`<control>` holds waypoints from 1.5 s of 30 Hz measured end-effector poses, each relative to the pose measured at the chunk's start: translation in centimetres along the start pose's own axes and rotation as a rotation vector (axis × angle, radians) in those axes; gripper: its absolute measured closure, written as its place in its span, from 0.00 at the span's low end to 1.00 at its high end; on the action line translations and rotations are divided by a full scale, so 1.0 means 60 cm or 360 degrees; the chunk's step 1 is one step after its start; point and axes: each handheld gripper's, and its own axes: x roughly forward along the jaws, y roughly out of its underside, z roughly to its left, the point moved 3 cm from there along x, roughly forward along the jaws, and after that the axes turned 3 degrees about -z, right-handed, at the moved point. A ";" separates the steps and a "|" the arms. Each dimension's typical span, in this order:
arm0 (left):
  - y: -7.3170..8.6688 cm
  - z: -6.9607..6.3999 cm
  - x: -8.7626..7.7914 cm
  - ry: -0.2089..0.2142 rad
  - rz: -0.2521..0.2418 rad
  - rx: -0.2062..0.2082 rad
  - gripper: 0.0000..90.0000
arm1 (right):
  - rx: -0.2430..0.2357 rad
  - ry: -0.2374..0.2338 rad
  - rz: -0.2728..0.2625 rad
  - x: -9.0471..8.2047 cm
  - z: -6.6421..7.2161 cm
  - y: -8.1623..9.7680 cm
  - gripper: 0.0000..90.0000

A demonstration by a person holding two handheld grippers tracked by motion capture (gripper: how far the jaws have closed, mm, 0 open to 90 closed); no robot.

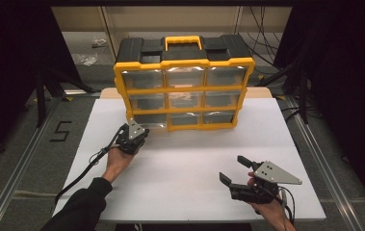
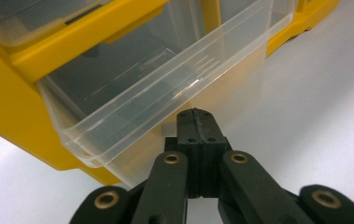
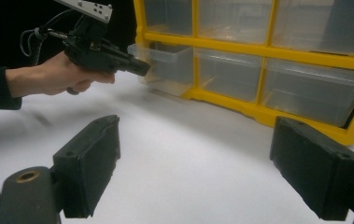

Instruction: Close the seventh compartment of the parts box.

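A yellow and black organizer (image 1: 184, 89) with clear drawers stands at the back of the white table (image 1: 185, 163). Its bottom-left drawer (image 1: 145, 120) sticks out a little from the frame. My left gripper (image 1: 136, 132) is right at that drawer's front. In the left gripper view the gripper (image 2: 197, 123) is shut, pads together with nothing between them, just under the clear drawer's (image 2: 132, 98) rim. The right gripper view shows the left gripper (image 3: 139, 69) against the protruding drawer (image 3: 165, 60). My right gripper (image 1: 233, 169) hovers open near the table's front right; its pads (image 3: 95, 158) stand wide apart.
The other drawers (image 3: 230, 70) sit flush in the yellow frame (image 3: 258, 51). A black cable (image 1: 81, 168) trails from the left gripper off the table's left edge. Metal rails (image 1: 21, 163) run along both sides, and a "5" (image 1: 60, 131) is marked on the grey mat at left.
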 end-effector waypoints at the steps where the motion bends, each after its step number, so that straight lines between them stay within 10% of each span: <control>1: 0.000 0.000 0.000 -0.0001 -0.0001 -0.0001 0.99 | 0.0001 0.0000 0.0000 0.000 0.000 0.000 0.19; 45: -0.011 0.028 0.023 -0.0024 -0.0013 -0.0084 0.99 | 0.0000 0.0003 0.0007 0.000 0.000 0.000 0.19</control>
